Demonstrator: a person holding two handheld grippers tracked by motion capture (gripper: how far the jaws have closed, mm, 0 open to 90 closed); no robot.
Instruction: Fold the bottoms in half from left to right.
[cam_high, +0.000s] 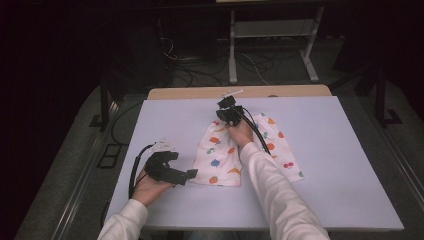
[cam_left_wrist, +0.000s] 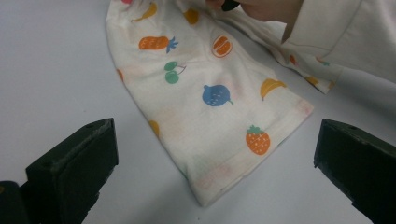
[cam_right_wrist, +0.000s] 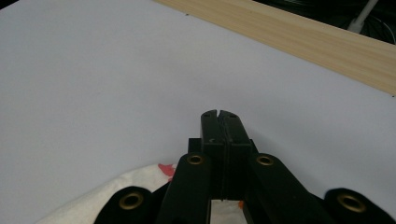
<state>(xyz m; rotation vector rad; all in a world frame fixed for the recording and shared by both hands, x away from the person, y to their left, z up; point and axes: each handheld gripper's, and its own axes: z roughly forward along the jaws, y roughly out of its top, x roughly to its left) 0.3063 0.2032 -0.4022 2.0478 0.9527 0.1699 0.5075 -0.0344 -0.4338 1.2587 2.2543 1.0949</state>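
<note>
The little shorts (cam_high: 240, 155) with fruit pictures lie flat in the middle of the high view, on the pale table (cam_high: 350, 165). The right tongs (cam_high: 229, 114) sit at the top edge of the shorts, a bit above the middle of the picture. In the right gripper view the jaws are pressed tight together. I cannot tell if any cloth is pinched between them; the cloth shows just under them, at the bottom of that picture.

The left tongs (cam_high: 186, 176) are at the lower left of the high view, just beside the bottom hem of the nearer leg. Their jaws stand wide, with nothing in them.

What could go wrong? If the right tongs only press down and hold no cloth, the shorts may slide when the left tongs tug the hem. The left tongs might also grab just the top layer, so the leg opens up and the fold gets messy. Pulling too fast could bunch the cloth.
</note>
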